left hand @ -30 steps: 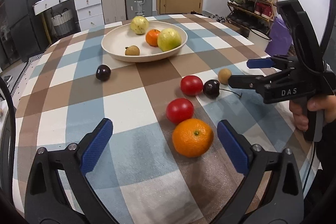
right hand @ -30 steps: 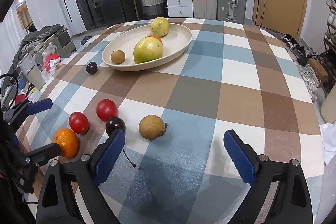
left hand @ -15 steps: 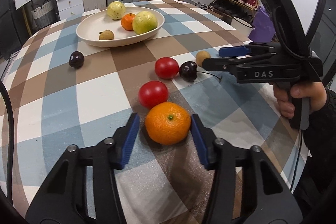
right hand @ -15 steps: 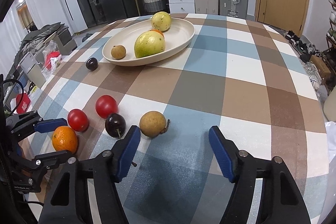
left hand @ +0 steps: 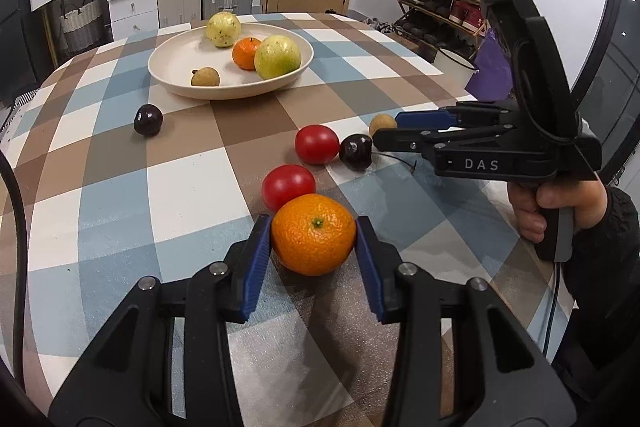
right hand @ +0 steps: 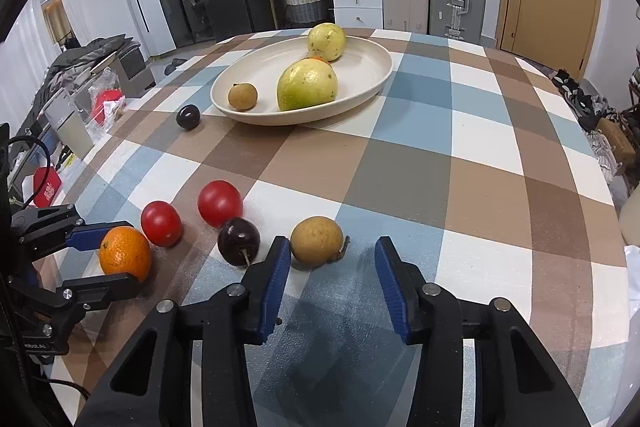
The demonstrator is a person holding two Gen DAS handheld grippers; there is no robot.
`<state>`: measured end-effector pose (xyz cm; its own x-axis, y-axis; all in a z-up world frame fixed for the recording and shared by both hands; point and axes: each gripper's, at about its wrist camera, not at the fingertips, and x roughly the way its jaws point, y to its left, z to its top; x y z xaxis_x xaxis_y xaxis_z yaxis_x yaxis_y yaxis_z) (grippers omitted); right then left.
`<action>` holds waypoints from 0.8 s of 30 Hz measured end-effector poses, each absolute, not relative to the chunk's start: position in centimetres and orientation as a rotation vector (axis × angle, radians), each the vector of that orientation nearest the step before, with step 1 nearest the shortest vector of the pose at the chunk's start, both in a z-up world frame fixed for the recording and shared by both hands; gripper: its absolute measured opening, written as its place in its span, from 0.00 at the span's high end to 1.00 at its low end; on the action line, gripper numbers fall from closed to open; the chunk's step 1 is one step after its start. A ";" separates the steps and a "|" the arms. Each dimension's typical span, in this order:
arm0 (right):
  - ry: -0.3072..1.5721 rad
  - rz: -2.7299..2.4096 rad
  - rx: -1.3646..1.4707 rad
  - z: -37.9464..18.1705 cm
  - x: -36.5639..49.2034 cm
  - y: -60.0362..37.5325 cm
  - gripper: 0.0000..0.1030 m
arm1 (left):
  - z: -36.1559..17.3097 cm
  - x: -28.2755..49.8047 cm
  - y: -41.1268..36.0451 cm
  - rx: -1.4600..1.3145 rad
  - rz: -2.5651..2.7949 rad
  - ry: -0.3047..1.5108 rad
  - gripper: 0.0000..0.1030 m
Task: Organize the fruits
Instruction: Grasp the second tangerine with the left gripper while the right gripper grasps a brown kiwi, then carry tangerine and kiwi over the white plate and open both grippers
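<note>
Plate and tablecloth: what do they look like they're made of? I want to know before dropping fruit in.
The plate looks like matte cream ceramic or melamine: a smooth, even rim with no gloss; which of the two I cannot tell. The tablecloth looks like soft woven or foam-backed fabric: a printed check in blue, brown and white, with a fine dimpled texture visible near the orange.

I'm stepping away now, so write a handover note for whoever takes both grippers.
Left gripper: shut on the loose orange, not yet lifted.
Right gripper: closing, pads not yet pressing; the brown longan sits at its tips.
Done: the plate holds two guavas, an orange and a longan.
Left: on the checked cloth, two tomatoes, two dark plums, plus the orange and longan now being taken.
</note>
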<state>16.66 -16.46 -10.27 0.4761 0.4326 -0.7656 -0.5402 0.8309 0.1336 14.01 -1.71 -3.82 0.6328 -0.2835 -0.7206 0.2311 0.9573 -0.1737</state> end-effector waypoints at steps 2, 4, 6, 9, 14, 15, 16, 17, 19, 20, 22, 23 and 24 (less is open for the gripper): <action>0.894 0.597 -0.131 -10.3 16.7 -16.5 0.58 | -3.6 13.9 -1.5 -0.073 -0.294 0.825 0.63; 0.889 0.595 -0.130 -10.2 16.6 -16.5 0.66 | -3.4 13.8 -1.3 -0.079 -0.291 0.816 0.63; 0.884 0.593 -0.129 -10.1 16.6 -16.4 0.68 | -3.2 13.7 -1.2 -0.086 -0.288 0.806 0.63; 0.877 0.602 -0.134 -10.0 16.5 -16.3 0.73 | -2.9 13.6 -0.9 -0.093 -0.282 0.791 0.63; 0.850 0.615 -0.134 -9.6 16.2 -16.3 0.73 | -2.5 13.5 -0.3 -0.105 -0.265 0.772 0.63; 0.849 0.614 -0.133 -9.6 16.1 -16.3 0.73 | -2.4 13.5 -0.2 -0.108 -0.261 0.769 0.63; 0.848 0.614 -0.131 -9.6 16.1 -16.3 0.73 | -2.3 13.4 0.0 -0.111 -0.257 0.763 0.63; 0.846 0.613 -0.127 -9.6 16.1 -16.3 0.73 | -2.2 13.4 0.1 -0.114 -0.253 0.759 0.63; 0.844 0.611 -0.121 -9.6 16.2 -16.4 0.73 | -2.0 13.3 0.4 -0.118 -0.244 0.749 0.63; 0.843 0.610 -0.119 -9.6 16.2 -16.4 0.73 | -2.0 13.3 0.5 -0.121 -0.238 0.743 0.63; 0.837 0.610 -0.117 -9.4 16.2 -16.5 0.73 | -1.8 13.4 0.8 -0.122 -0.226 0.735 0.63; 0.834 0.609 -0.114 -9.3 16.2 -16.5 0.73 | -1.8 13.4 0.9 -0.121 -0.220 0.730 0.63; 0.827 0.609 -0.109 -9.2 16.1 -16.6 0.73 | -1.7 13.4 1.1 -0.123 -0.212 0.723 0.63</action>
<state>16.15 -16.57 -9.18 0.5178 0.4650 -0.7181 -0.5472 0.8252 0.1397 13.40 1.12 -1.66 0.7294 -0.2345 -0.6427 0.1494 0.9713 -0.1848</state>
